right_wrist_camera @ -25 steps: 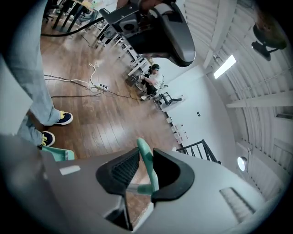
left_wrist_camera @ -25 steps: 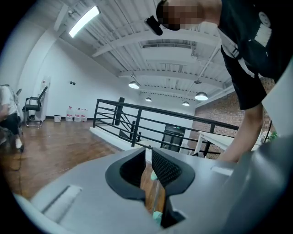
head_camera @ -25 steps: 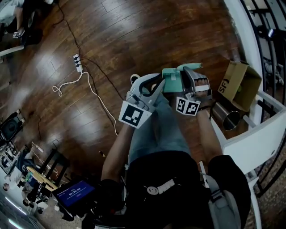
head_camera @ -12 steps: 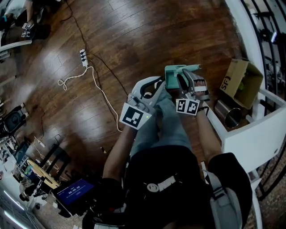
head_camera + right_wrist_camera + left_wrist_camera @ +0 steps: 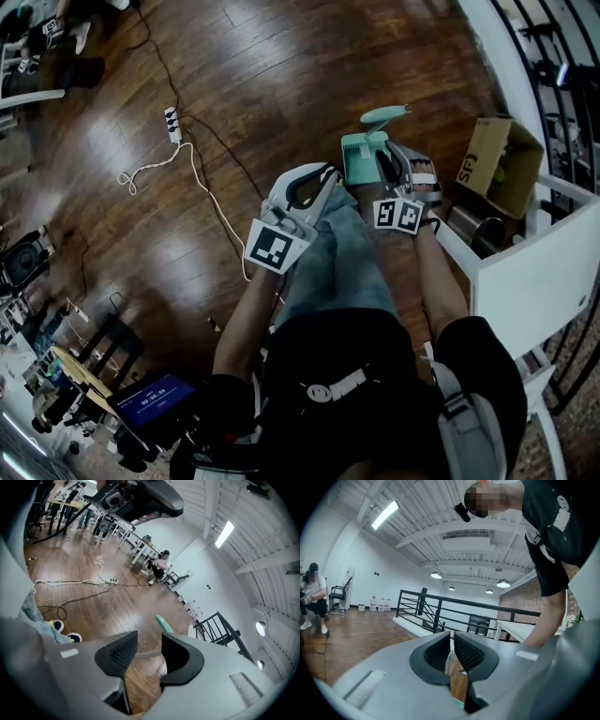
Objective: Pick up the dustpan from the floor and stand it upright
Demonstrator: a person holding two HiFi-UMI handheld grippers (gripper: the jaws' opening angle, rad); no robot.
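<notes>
My left gripper [image 5: 452, 638], held about level with its jaws nearly together on nothing, faces a black railing [image 5: 423, 607] that the head view misses. The teal dustpan [image 5: 365, 157] sits on the dark wood floor [image 5: 262, 66] before my right gripper [image 5: 149, 644], which is angled down with its jaws closing. A thin grey strip [image 5: 146, 655] crosses the gap between them untouched.

1. Head view: dim and warm. The dark wooden floor [image 5: 281, 75] shows pale glare patches from overhead light, and straight lines bow at the edges.
2. Left gripper view: bright, lit by a ceiling tube light [image 5: 385, 514]. The corners are black, and the left gripper [image 5: 452, 644] looks soft close to the lens.
3. Right gripper view: evenly lit, with floor sheen and a heavily curved rim.
</notes>
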